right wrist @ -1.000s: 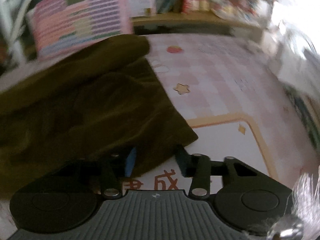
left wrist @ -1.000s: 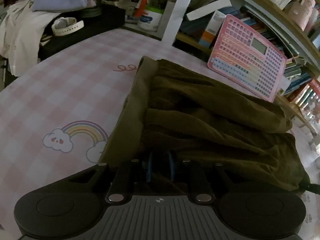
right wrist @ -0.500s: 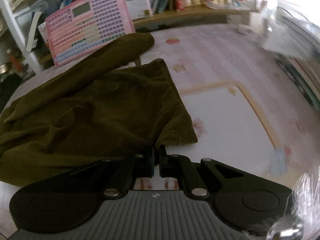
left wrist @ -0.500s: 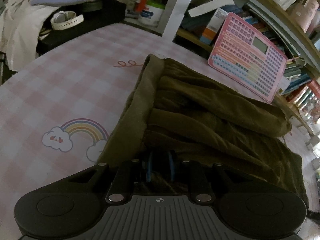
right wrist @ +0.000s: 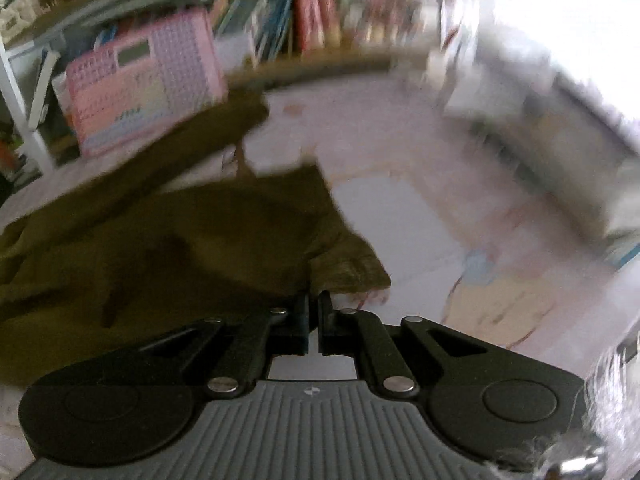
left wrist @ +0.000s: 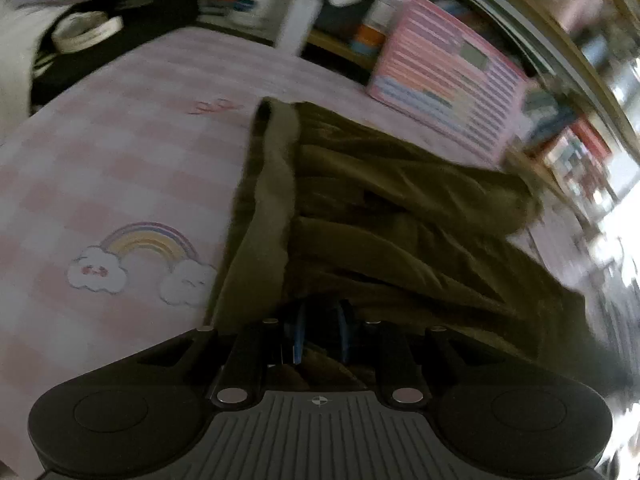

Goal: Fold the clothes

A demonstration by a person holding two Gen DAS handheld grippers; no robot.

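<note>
While blurred, progress: olive garment [left wrist: 400,216] bunched in loose folds, not yet a tidy stack.
Left gripper [left wrist: 320,322]: pinching garment edge.
Right gripper [right wrist: 314,300]: closed on hem corner.

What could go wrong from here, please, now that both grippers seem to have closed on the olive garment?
1. The right gripper pinches only the very corner of the olive garment, so the cloth may slip out when pulled.
2. The left gripper appears shut on bunched folds; lifting could carry the creases into the fold.
3. The garment's far end lies close to the pink toy keyboard and could drag against it.
</note>
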